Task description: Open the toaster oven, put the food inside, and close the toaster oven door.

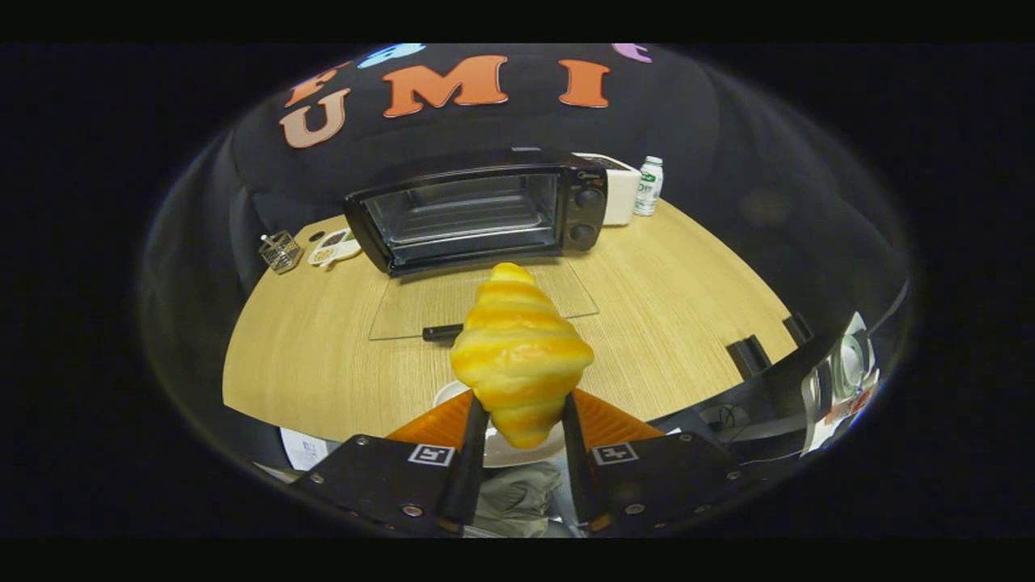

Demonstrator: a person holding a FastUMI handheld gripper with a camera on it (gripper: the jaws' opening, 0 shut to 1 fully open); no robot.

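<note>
Croissant (520,356) clamped between both fingers of the gripper (524,432), jaws closed only to the pastry's width, its tip pointing forward and lifted above the table (671,307). Toaster oven (477,212) sits beyond it at the table's far side, glass door (420,303) dropped flat onto the table toward us, dark handle (441,331) at its near edge, cavity open and looking empty.

Step in hand, by my read: carry and insert. Keep the croissant high enough to pass over handle and door, enter the cavity centred and level, set it on the rack before releasing. Squeeze looks adequate; more could deform it.

White plate (497,453) just under the fingers. Wire basket (280,250) and small dish (333,246) beside the oven, white box (621,190) and bottle (648,186) on its knob side. Bottle label and oven markings too small to read.
</note>
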